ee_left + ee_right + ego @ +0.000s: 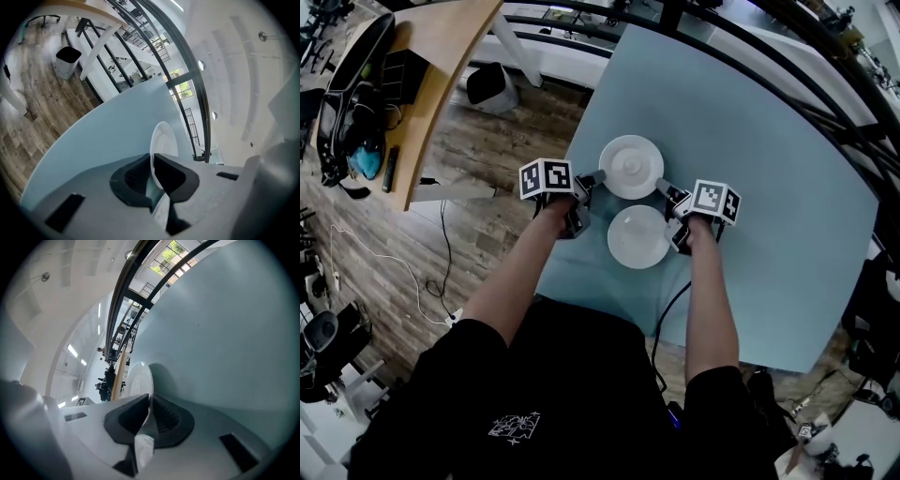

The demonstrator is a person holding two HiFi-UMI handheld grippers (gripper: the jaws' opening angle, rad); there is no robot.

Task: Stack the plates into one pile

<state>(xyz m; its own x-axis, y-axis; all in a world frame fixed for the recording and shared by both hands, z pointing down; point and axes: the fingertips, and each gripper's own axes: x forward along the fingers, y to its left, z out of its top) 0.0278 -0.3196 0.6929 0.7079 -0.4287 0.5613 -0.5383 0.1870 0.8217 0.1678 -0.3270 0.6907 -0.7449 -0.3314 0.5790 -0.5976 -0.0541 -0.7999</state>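
Note:
Two white plates lie on the light blue table. The far plate has a gripper at each side. My left gripper is shut on its left rim, and my right gripper is shut on its right rim. In the left gripper view the thin white rim of the far plate stands between the dark pads of the left gripper. The right gripper view shows the same for the far plate and the right gripper. The near plate lies just toward me, between my two hands and touched by neither.
The table's left edge runs close beside my left hand, with wooden floor below. A wooden desk and a waste bin stand at the upper left. A black railing curves round the table's far side.

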